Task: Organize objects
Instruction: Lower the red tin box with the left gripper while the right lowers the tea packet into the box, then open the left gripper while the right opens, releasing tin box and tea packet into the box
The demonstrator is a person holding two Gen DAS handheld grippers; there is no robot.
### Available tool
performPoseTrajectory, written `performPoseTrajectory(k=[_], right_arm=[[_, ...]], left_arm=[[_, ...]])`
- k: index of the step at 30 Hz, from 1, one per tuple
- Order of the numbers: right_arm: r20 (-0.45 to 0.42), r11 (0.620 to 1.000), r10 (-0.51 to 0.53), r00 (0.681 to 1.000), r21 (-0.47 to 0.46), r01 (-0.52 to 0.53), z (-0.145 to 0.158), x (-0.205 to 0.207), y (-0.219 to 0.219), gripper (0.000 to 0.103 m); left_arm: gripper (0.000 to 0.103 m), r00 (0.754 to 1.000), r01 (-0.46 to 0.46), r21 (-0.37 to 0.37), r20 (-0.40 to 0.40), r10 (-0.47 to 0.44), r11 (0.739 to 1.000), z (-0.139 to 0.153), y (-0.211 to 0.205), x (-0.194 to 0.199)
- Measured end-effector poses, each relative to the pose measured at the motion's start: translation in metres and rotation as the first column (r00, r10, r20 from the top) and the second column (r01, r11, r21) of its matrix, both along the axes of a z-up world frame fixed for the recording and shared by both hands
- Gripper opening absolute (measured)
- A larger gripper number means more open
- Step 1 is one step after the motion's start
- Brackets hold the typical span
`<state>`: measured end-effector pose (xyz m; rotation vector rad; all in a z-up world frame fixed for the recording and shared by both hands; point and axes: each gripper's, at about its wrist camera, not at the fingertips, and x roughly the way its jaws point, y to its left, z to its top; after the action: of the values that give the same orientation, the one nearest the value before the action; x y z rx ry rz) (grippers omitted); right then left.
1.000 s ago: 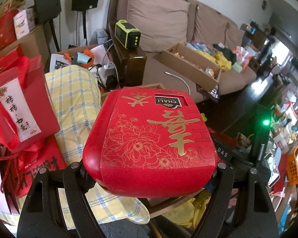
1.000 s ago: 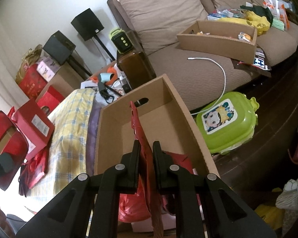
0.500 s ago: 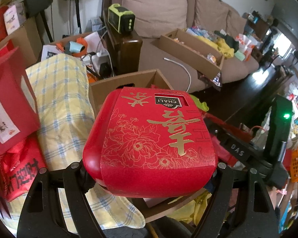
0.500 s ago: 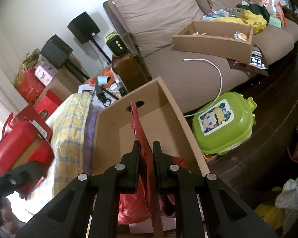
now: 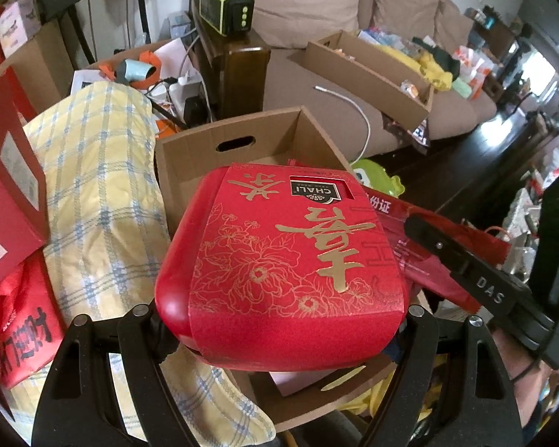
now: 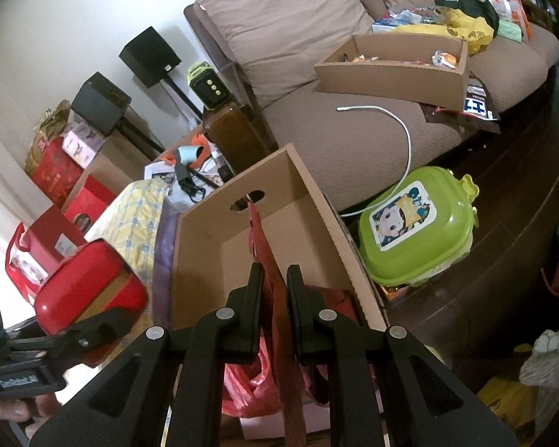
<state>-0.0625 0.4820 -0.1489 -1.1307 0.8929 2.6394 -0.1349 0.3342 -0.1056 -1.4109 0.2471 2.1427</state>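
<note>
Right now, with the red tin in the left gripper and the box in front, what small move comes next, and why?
Probably lower the red tin into the cardboard box. The left gripper holds it at the box's near left corner, above the rim, and the far half of the floor looks bare. The right gripper pins a flat red packet upright in the middle, so keep left of it.

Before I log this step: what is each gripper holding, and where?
Left gripper: the red tea box, jaws on its two sides at the near end. Right gripper: a flat red bag, pinched across its thin upper edge.
</note>
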Motion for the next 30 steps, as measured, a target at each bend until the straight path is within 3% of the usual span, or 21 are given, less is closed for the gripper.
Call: performPoseTrajectory(k=[17, 30], right_arm=[[0.053, 0.999, 0.039, 0.998, -0.006, -0.039, -0.011, -0.007, -0.005, 0.016], [0.059, 1.0, 0.004, 0.998, -0.007, -0.004, -0.013, -0.003, 0.004, 0.017]], left_arm=[[0.079, 0.999, -0.034, -0.046, 0.018, 0.035, 0.998, -0.035, 0.025, -0.017], [0.079, 0.997, -0.024, -0.101, 0.068, 0.03, 0.995, -0.071, 0.039, -0.016]])
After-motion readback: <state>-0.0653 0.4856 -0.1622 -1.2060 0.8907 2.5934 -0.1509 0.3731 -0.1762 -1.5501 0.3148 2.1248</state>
